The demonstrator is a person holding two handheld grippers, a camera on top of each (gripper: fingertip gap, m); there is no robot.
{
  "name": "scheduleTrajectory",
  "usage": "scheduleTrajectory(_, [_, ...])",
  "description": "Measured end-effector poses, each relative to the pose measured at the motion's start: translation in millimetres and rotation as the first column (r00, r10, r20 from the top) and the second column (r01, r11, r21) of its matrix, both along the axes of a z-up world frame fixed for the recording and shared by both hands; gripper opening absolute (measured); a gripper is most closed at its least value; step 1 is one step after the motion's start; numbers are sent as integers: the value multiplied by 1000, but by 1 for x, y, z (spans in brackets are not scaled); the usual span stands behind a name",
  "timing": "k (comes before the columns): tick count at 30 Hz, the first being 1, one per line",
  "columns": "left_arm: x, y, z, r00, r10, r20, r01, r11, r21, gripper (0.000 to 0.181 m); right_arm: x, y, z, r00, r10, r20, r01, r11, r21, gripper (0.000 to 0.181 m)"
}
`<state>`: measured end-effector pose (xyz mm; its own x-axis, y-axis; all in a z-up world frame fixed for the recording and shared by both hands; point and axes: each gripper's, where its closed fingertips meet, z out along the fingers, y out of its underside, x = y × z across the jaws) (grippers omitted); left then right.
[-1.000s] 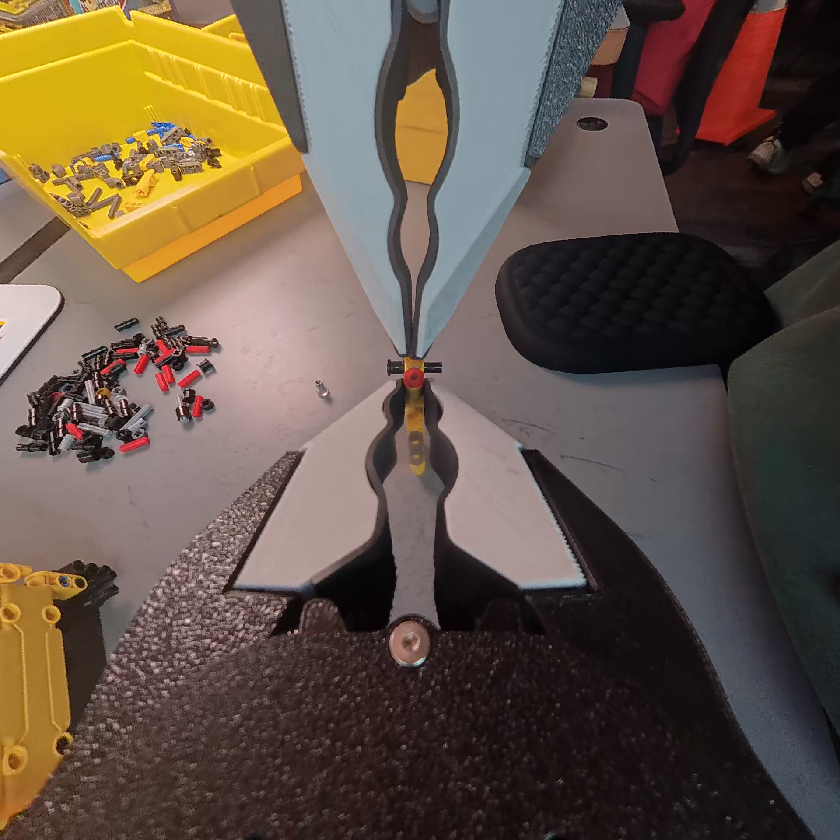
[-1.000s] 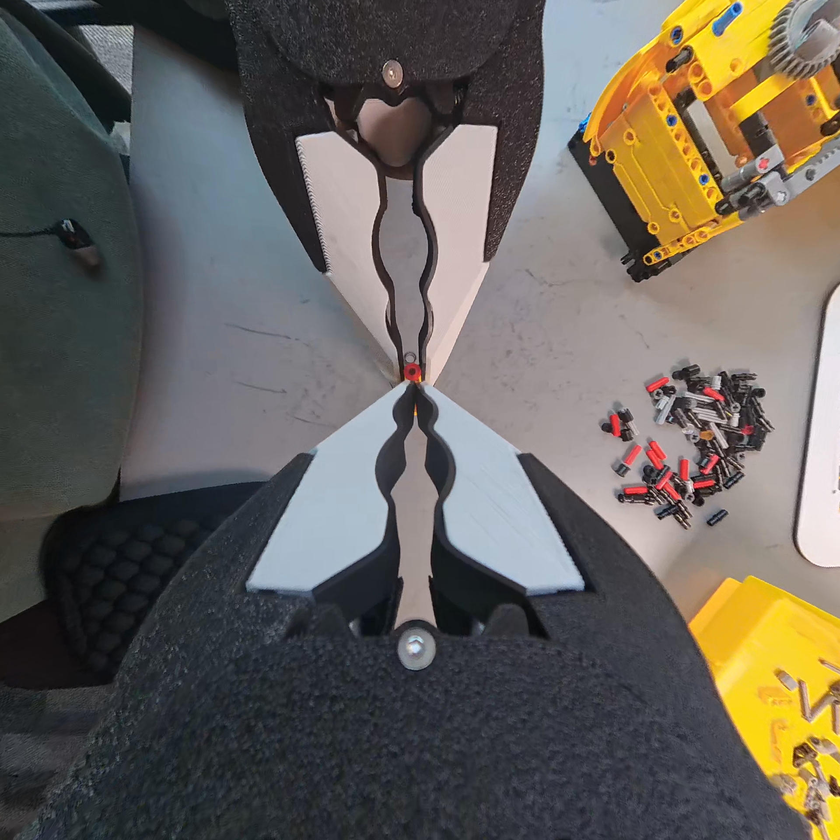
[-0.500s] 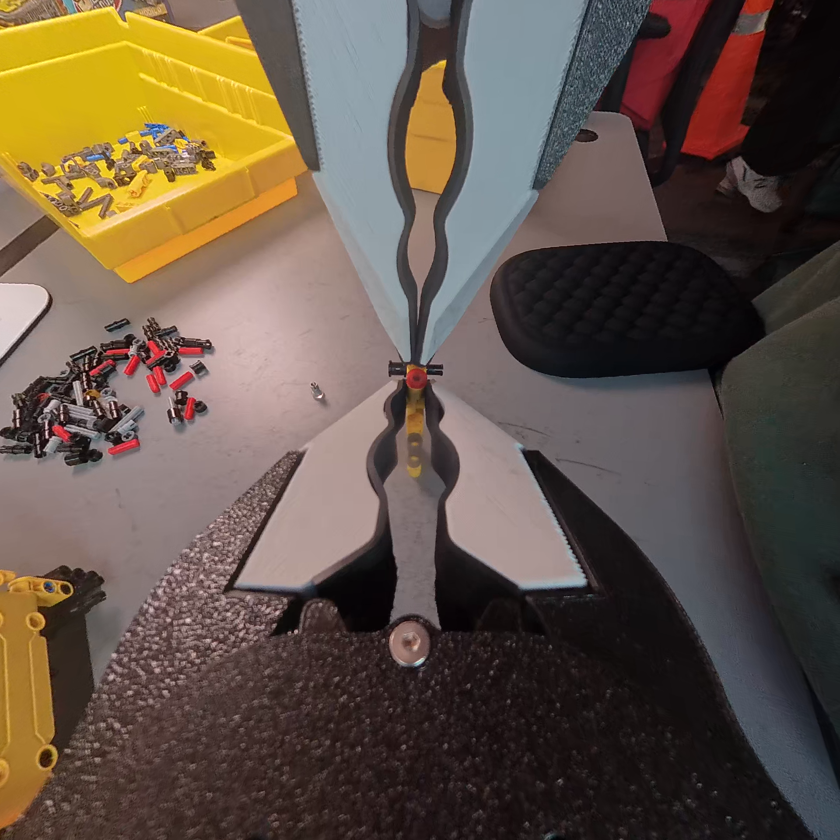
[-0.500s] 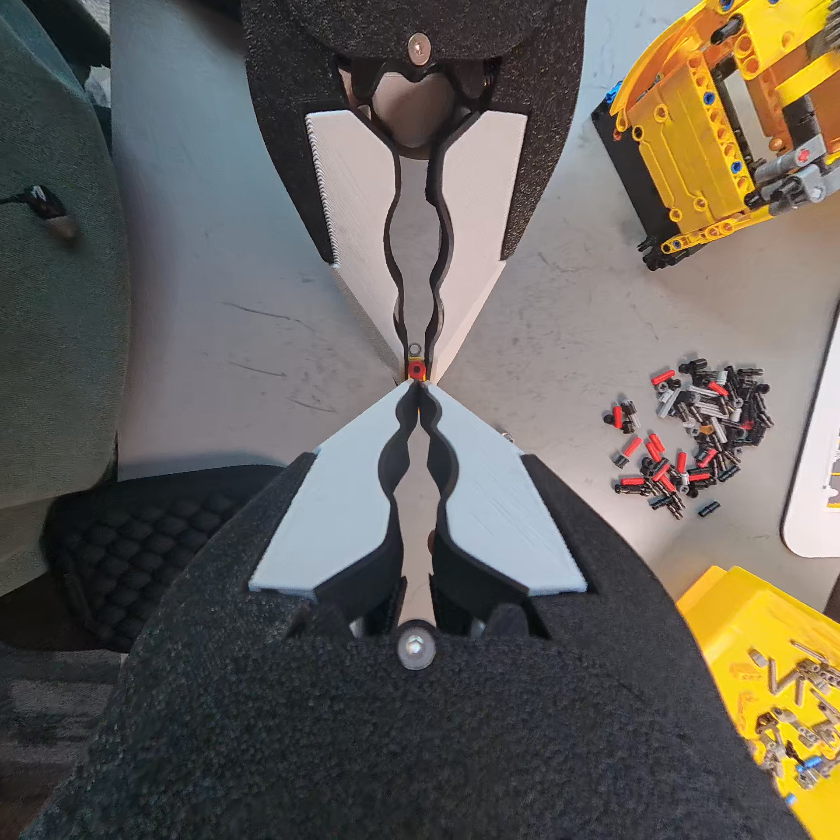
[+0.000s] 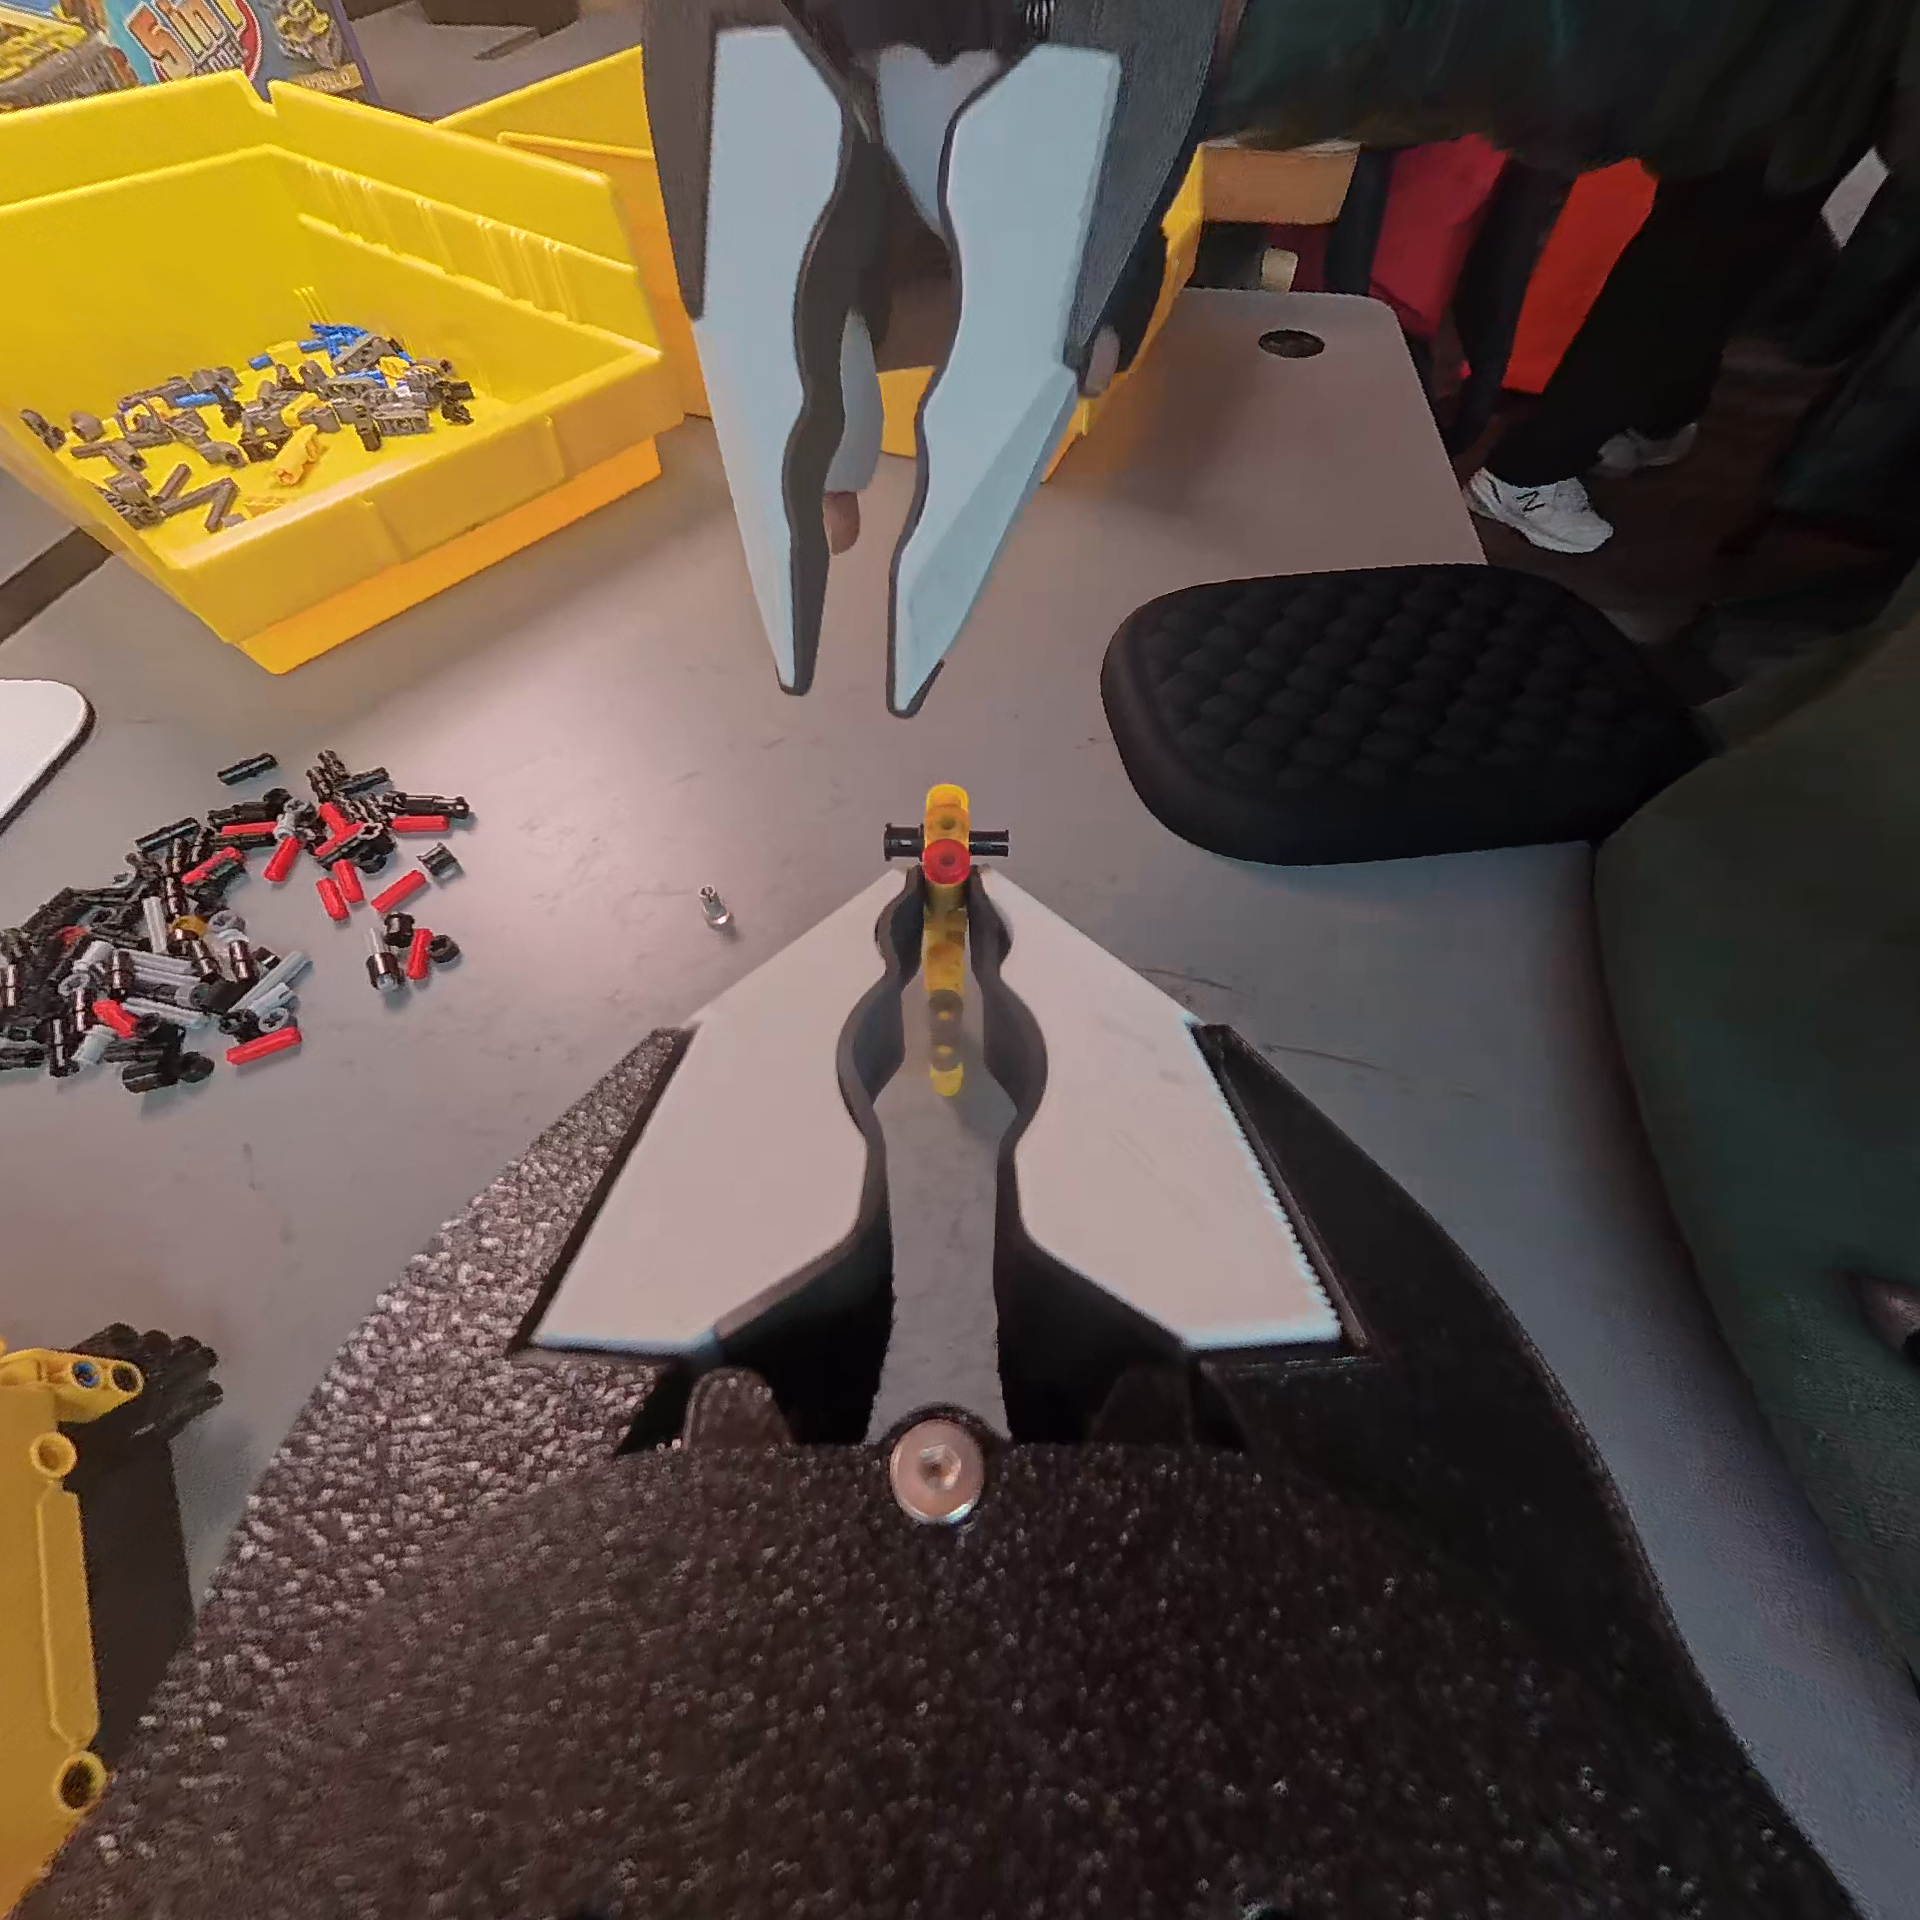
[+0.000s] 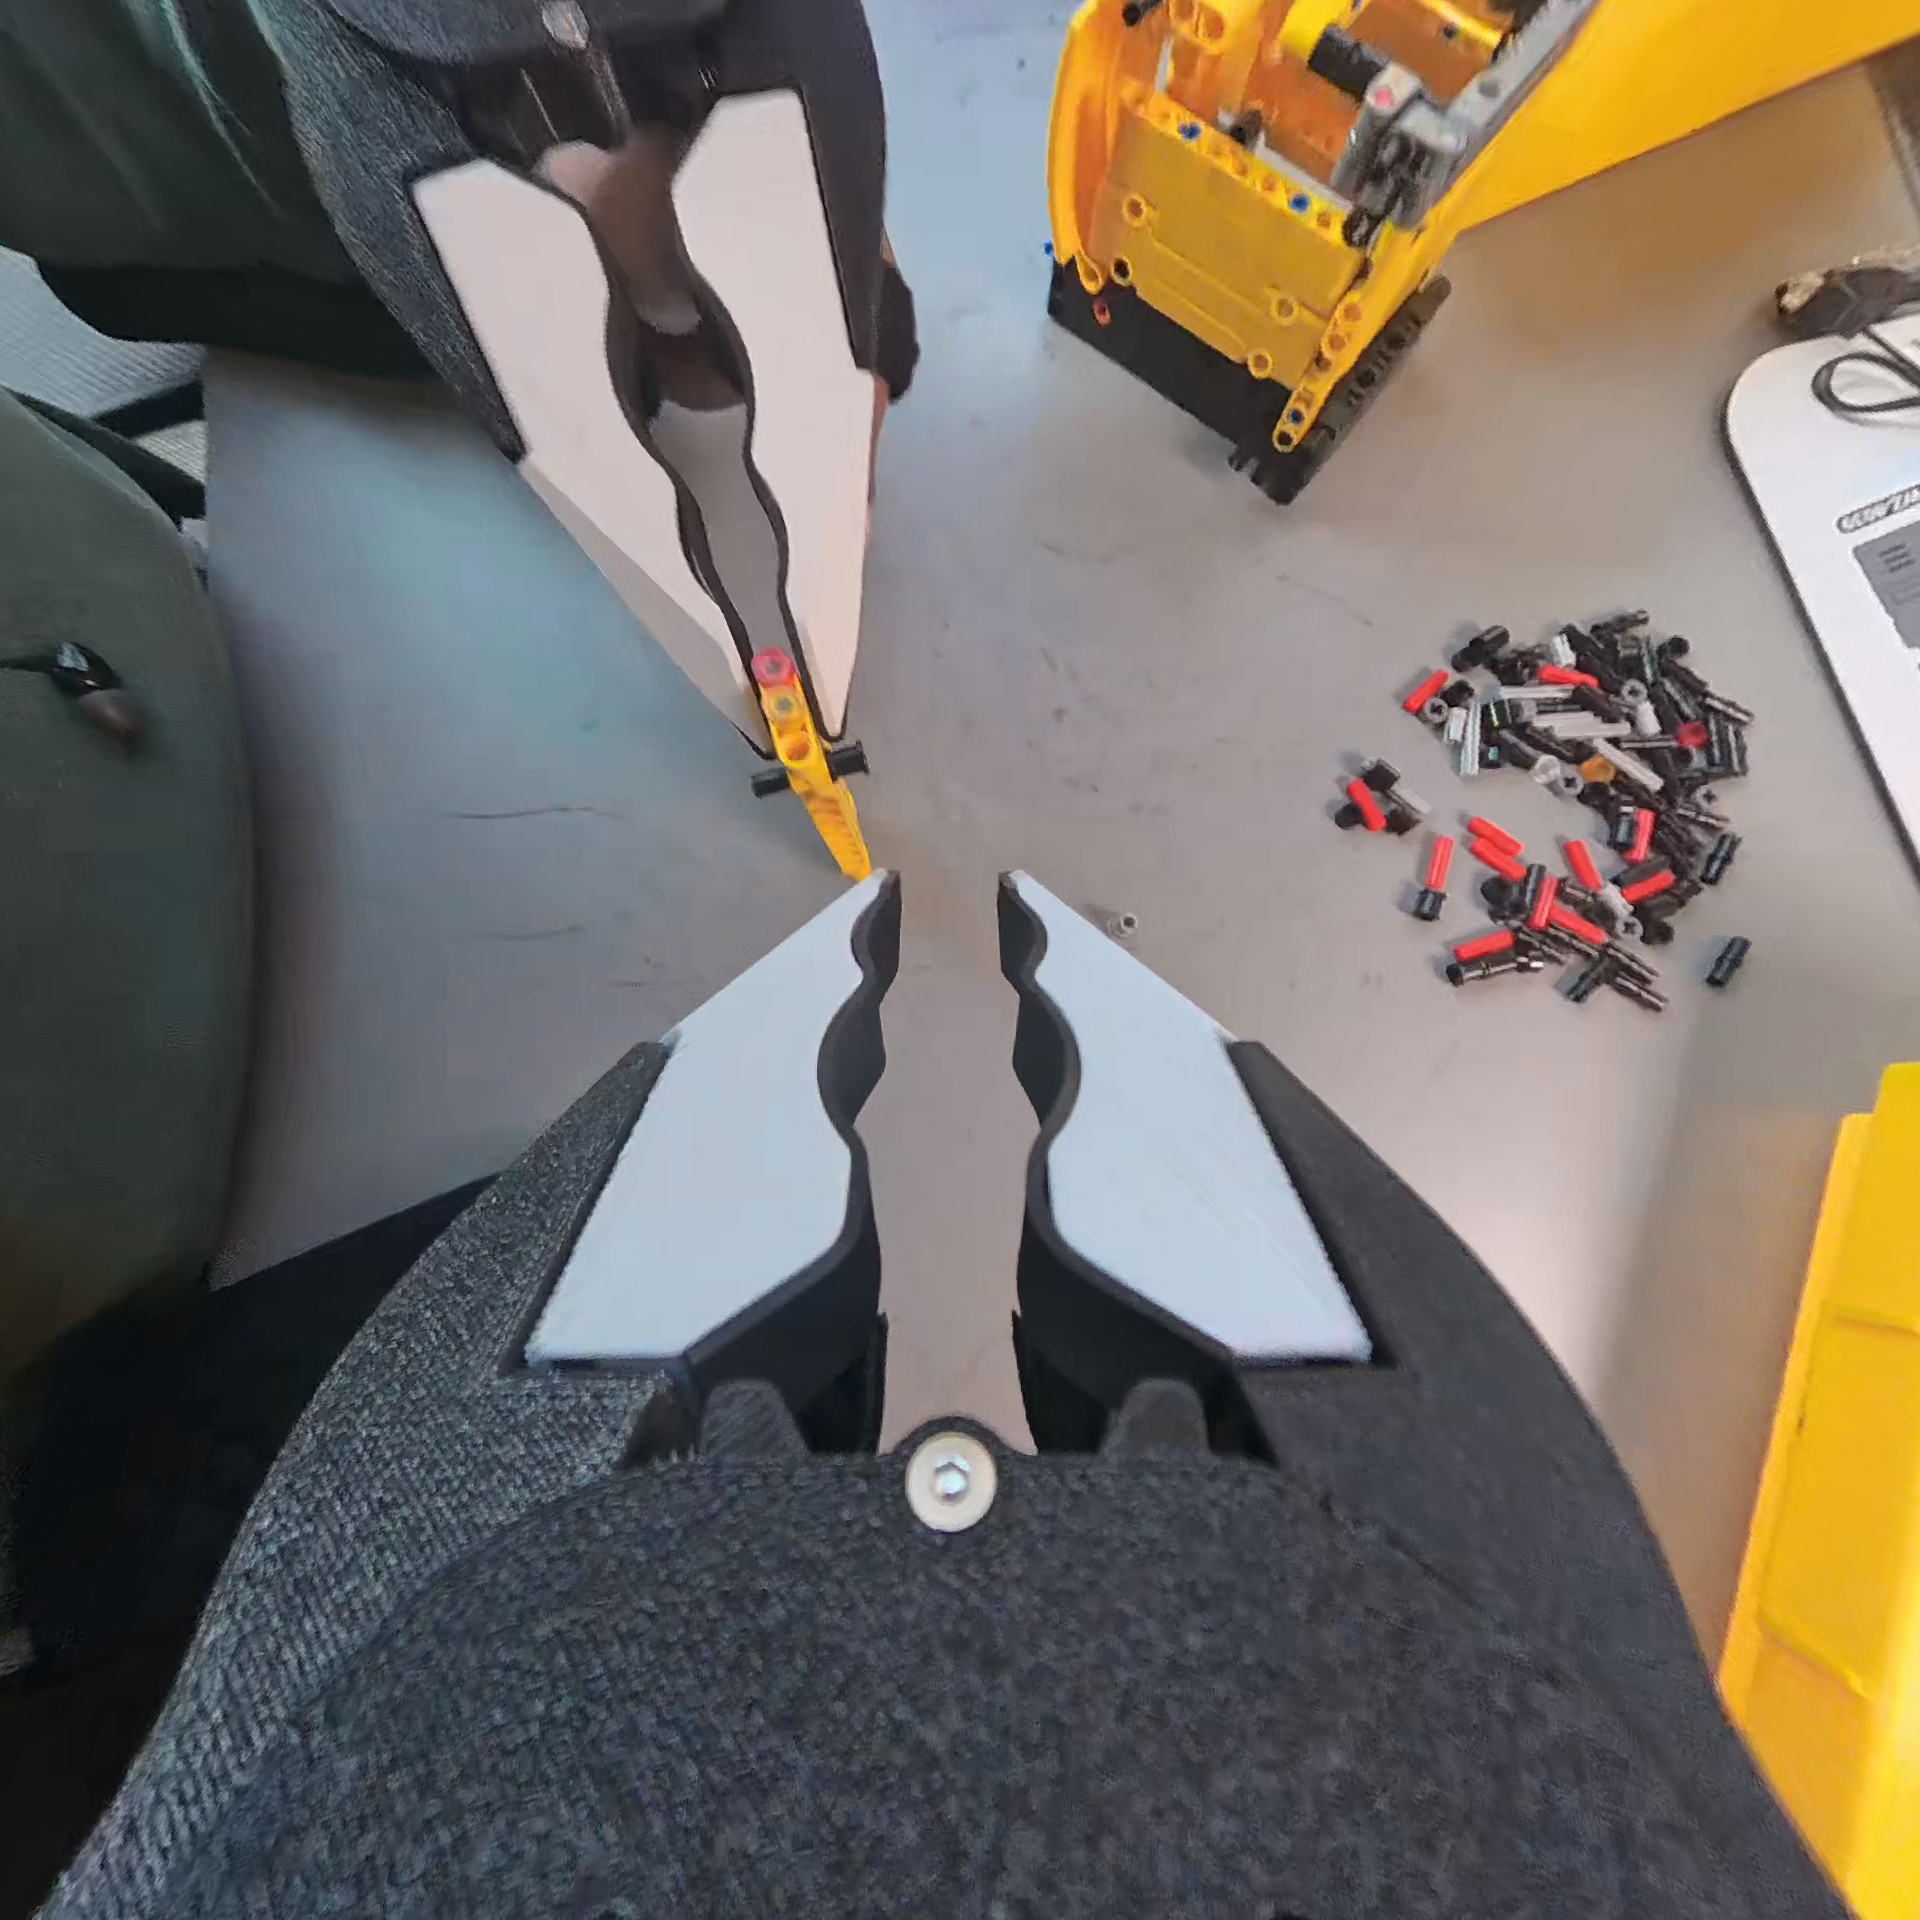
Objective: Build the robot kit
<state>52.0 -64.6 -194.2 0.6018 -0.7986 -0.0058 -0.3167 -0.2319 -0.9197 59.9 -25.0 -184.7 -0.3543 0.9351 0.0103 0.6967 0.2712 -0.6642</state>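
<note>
While my left claw (image 5: 943, 883) was clamped tight on the yellow strip (image 5: 943, 940), which had a red peg (image 5: 944, 858) and a black cross-pin (image 5: 900, 840) at its front end, my right claw (image 6: 948, 883) stood part open and empty. The strip's free end was just beside its tips at 11 o'clock. Loose pegs (image 5: 208, 935) lay at 9 o'clock on the table (image 5: 623, 727), a yellow bin (image 5: 125, 239) at 10. Half a second earlier the right claw was pinched shut at the red peg, tip to tip with the left. It had since let go and backed off.
</note>
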Motion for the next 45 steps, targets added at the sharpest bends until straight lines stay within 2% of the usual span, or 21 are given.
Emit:
scheduleTrajectory(9, [1, -2, 1, 1000, -7, -5, 7, 1000, 12, 18, -14, 35, -61, 994, -102, 40, 101, 995, 9, 18])
scheduleTrajectory(12, [-2, -2, 4, 1000, -4, 9, 4, 1000, 14, 21, -21, 42, -70, 993, -110, 51, 110, 994, 10, 17])
scheduleTrajectory(16, [-7, -2, 10, 999, -8, 50, 8, 1000, 7, 24, -25, 46, -78, 992, -106, 67, 106, 994, 17, 5])
scheduleTrajectory(24, [-6, -1, 6, 1000, 0, 26, -1, 1000, 20, 11, -24, 37, -69, 996, -92, 21, 93, 995, -37, 4])
scheduleTrajectory(30, [-3, -2, 3, 1000, -6, -2, 6, 999, 31, 11, -19, 32, -63, 995, -98, -10, 98, 995, -35, 4])
scheduleTrajectory(41, [-4, -2, 3, 1000, -10, -6, 10, 999, 33, 21, -13, 29, -51, 992, -111, -62, 108, 993, -47, 4])
scheduleTrajectory(45, [-6, -7, 17, 995, -49, 82, 47, 999, 25, 32, -19, 24, -24, 976, -111, -187, 92, 990, -107, 4])
